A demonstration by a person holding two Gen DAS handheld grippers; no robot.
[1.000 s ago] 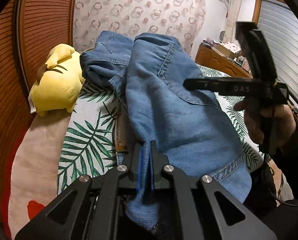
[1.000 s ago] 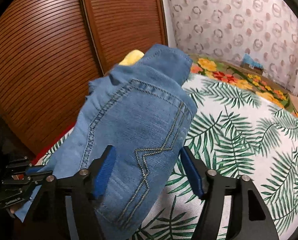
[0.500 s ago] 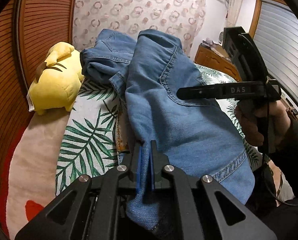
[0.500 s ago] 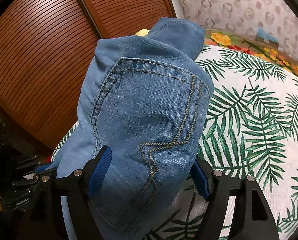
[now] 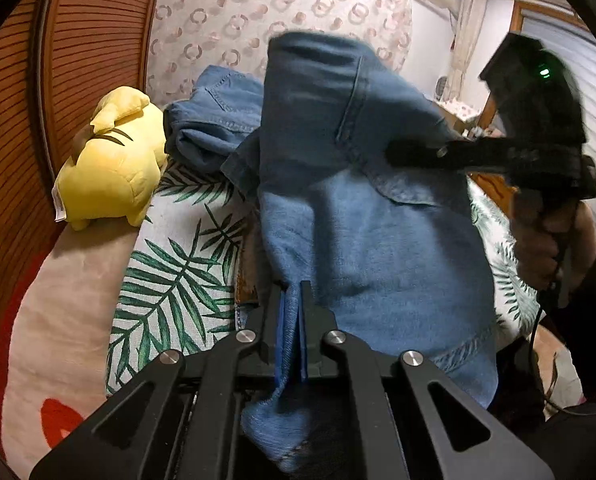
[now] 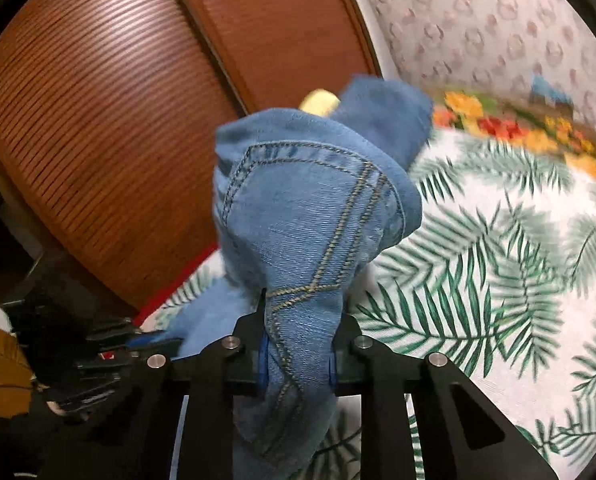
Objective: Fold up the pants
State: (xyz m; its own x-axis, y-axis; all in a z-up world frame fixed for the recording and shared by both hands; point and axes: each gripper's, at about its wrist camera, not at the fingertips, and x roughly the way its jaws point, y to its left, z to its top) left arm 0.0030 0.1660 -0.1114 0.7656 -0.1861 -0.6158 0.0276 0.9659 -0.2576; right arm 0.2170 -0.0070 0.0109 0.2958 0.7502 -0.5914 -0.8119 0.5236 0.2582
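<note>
The pants (image 5: 378,240), blue denim, are bunched over the near part of a bed and lifted off it at two places. Seen from the left wrist, their bulk drapes from a raised hump in the middle down toward the camera, with a hem (image 5: 458,356) hanging low on the right and another folded part (image 5: 213,120) resting farther back on the bed. From the right wrist view a back pocket (image 6: 310,216) with tan stitching faces the camera, crumpled into a narrow gather.

The left hand-held gripper (image 5: 291,332) is closed tight on a thin fold of the denim, which runs between its blue pads (image 5: 282,336) and hangs out below them. The right hand-held gripper (image 6: 298,352) has just been closing and now pinches the pocket cloth, the bunched denim filling the space between its jaws. In the left wrist view that right tool appears from the side, held by a hand (image 5: 550,248) in a dark sleeve, its long black finger lying against the raised denim.

The bed is covered by a white sheet with green palm leaves (image 6: 478,280); a flowered band (image 6: 498,124) runs along its far edge. A yellow plush toy (image 5: 109,164) lies just beside the far fold of the pants, near a brown slatted wooden door (image 6: 117,120). A curtain with ring patterns (image 5: 281,4) hangs behind.
</note>
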